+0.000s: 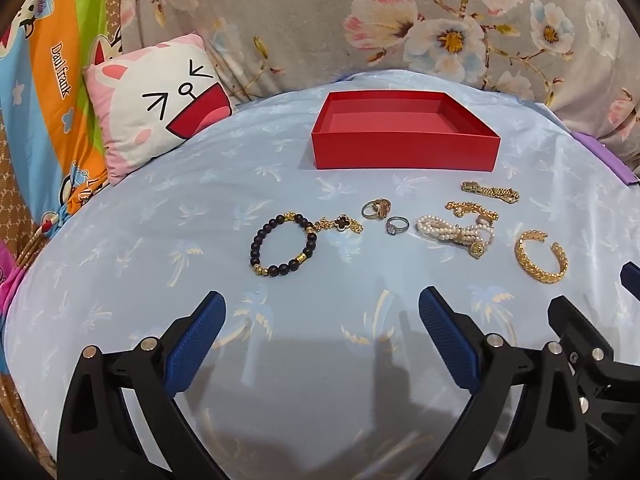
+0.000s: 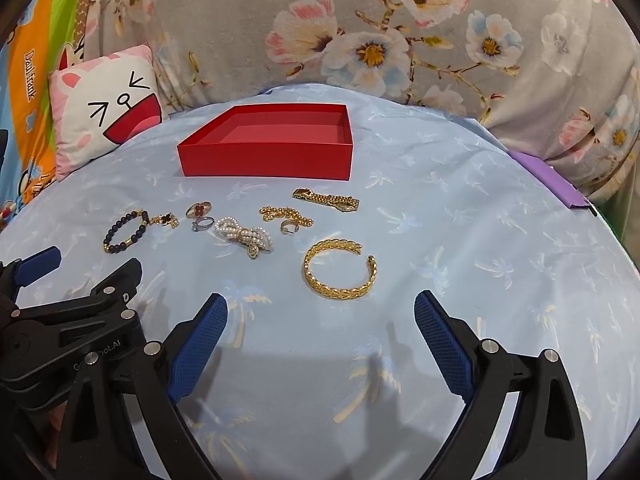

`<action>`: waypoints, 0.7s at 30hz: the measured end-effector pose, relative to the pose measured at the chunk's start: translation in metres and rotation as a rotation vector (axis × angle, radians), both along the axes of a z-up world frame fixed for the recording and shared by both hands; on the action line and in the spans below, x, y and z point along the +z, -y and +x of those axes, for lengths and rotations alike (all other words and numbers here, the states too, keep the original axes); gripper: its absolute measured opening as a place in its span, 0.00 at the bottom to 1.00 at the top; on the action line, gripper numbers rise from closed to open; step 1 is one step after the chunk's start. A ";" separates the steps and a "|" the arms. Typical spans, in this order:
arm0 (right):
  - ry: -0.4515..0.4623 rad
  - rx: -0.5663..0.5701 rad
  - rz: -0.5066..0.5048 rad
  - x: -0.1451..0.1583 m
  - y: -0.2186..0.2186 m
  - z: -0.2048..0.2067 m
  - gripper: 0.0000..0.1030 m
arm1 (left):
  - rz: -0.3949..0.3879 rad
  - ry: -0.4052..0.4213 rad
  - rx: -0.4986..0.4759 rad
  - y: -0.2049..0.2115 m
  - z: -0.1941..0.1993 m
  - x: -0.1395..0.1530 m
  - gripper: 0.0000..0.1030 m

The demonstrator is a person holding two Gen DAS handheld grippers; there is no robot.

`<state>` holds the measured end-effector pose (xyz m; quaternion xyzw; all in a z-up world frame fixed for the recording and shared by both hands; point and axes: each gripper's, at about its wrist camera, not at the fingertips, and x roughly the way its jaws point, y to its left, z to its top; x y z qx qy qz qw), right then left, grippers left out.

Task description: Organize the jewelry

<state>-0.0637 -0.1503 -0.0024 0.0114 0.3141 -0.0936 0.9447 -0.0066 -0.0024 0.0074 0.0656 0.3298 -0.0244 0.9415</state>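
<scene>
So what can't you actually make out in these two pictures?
- Red box: the near strip of its floor is hidden behind its front wall in both views.
- Pearl piece: its strands bunch over each other, so its type is unclear.
- Right claw: in the left view the frame edge cuts it off.
- Left claw: only partly in frame in the right view.
- Rings: too small to read details.

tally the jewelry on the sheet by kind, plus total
Bracelets: 4 (beaded bracelet, pearl bracelet, gold cuff, gold link band)
Chains: 2 (clover chain, gold chain)
Rings: 3 (clover ring, stone ring, gold ring)
Total: 9
</scene>
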 end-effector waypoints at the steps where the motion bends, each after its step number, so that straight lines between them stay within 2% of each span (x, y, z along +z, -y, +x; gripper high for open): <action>1: -0.003 0.000 -0.001 0.000 0.000 0.000 0.90 | 0.002 -0.001 0.001 -0.001 0.000 0.000 0.92; 21: -0.012 0.000 0.001 0.002 -0.003 0.009 0.90 | 0.005 -0.014 0.000 -0.001 0.003 -0.004 0.92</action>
